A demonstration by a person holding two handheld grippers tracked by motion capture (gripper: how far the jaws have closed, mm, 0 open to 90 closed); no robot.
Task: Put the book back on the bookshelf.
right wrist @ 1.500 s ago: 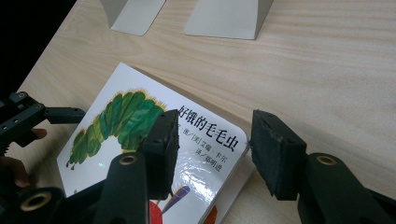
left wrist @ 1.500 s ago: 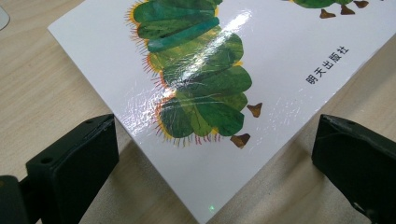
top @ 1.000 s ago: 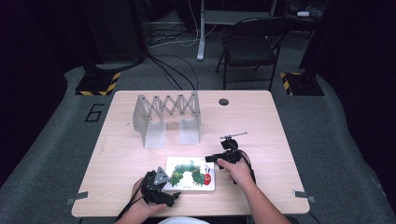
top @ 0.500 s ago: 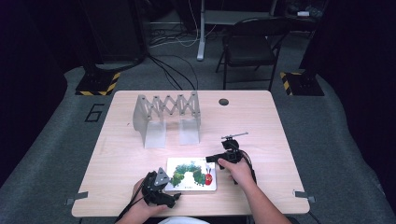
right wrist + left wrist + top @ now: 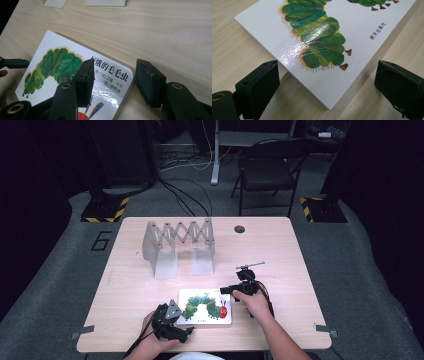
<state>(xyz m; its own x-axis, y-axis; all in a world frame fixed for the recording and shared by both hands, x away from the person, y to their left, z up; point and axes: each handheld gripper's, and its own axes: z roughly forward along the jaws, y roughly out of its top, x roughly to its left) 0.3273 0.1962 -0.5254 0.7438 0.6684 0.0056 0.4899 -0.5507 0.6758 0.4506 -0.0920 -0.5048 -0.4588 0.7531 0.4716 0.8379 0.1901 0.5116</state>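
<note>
Lifting picture book: left gripper open astride near corner, right gripper, jaws just opening, straddling spine edge; close squarely, avoid glossy-cover slip.

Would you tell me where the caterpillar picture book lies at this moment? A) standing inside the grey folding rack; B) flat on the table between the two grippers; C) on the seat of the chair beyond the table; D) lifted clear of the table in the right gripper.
B: the book lies flat on the table, with the left gripper at one corner and the right gripper at the other end.
</note>
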